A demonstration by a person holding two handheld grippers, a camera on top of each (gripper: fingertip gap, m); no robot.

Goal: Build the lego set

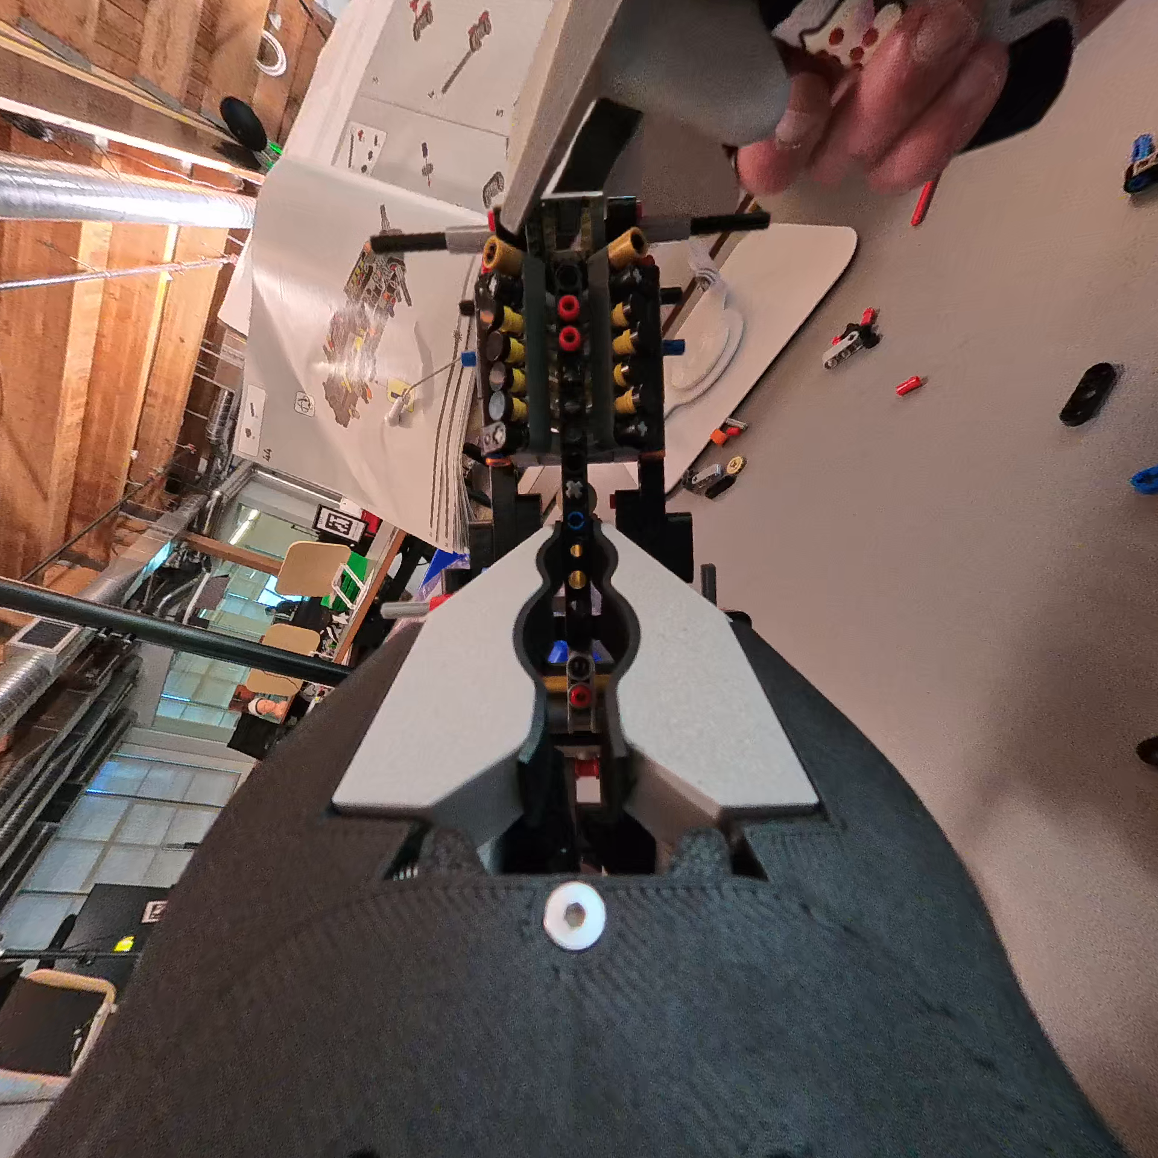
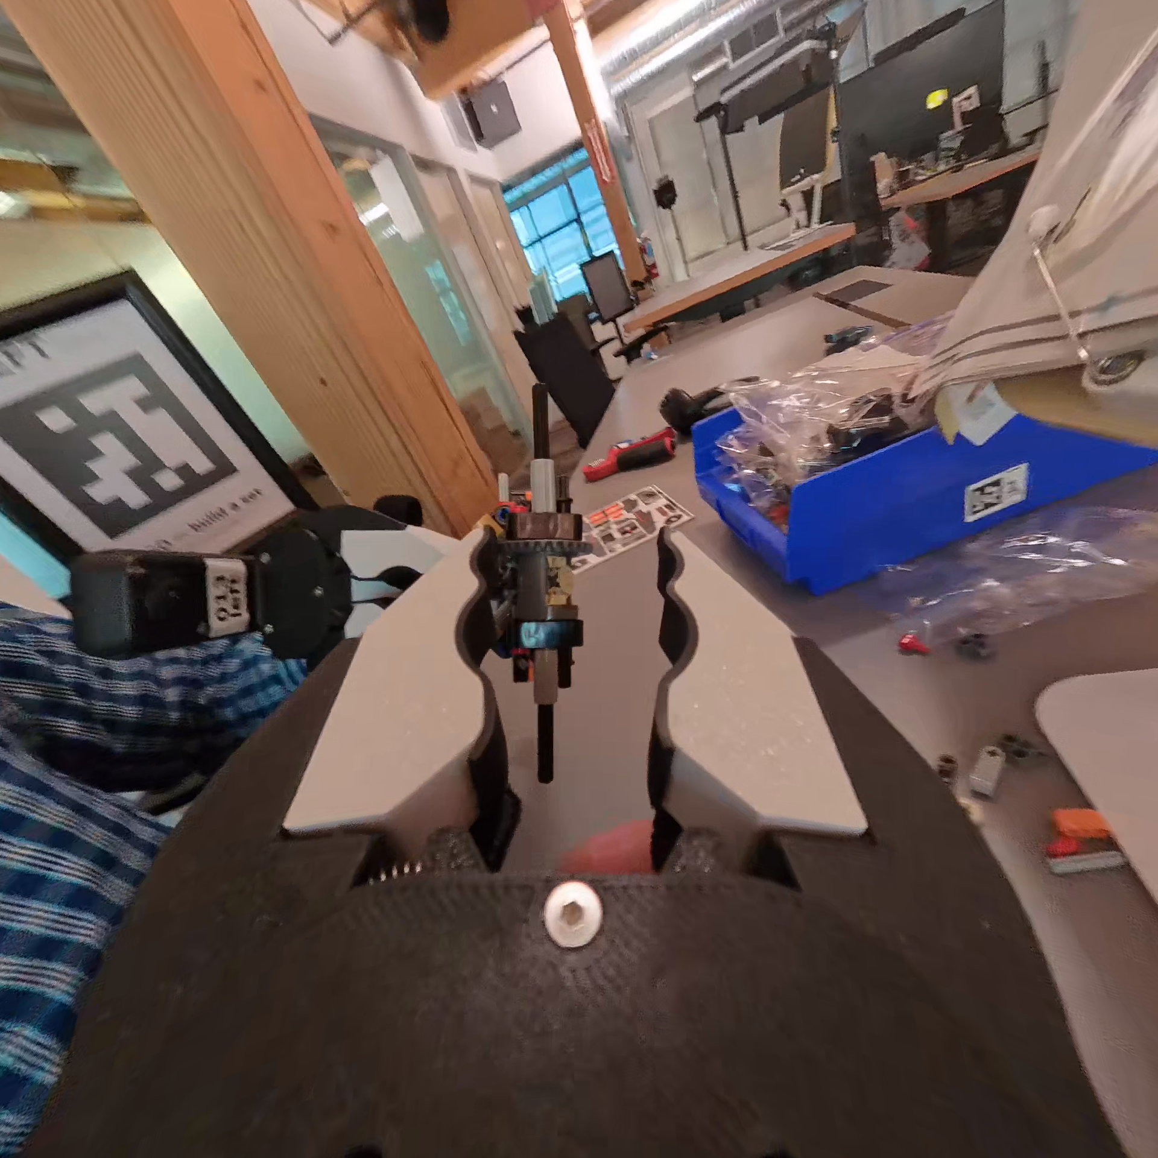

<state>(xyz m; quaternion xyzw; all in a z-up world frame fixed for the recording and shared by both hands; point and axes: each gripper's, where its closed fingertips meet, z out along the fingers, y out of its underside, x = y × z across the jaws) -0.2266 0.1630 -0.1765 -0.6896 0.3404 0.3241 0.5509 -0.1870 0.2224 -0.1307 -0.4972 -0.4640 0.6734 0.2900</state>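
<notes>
The lego model point(image 1: 567, 351) is a dark engine block with yellow pistons, red pins and black side axles. My left gripper point(image 1: 575, 532) is shut on the black beam at its near end and holds it up off the table. In the right wrist view the model's far end point(image 2: 542, 564), an upright axle with a gear and a blue part, stands between the spread fingers of my right gripper point(image 2: 573, 539), close to the left finger. One grey finger point(image 1: 551, 113) of the right gripper, held by a hand point(image 1: 877, 100), shows at the model's far end.
An open instruction booklet point(image 1: 351, 326) lies behind the model. Loose parts point(image 1: 852, 341) and a black piece point(image 1: 1087, 395) sit on the grey table by a white pad point(image 1: 783, 294). A blue bin point(image 2: 908, 501) with plastic bags, a sticker sheet point(image 2: 633, 526) and a framed marker sign point(image 2: 119, 438) stand farther off. The left gripper's tips are roughly 9 cm from the right gripper's. The black piece point(image 1: 1087, 395) is about equally far from each gripper, around 20 cm.
</notes>
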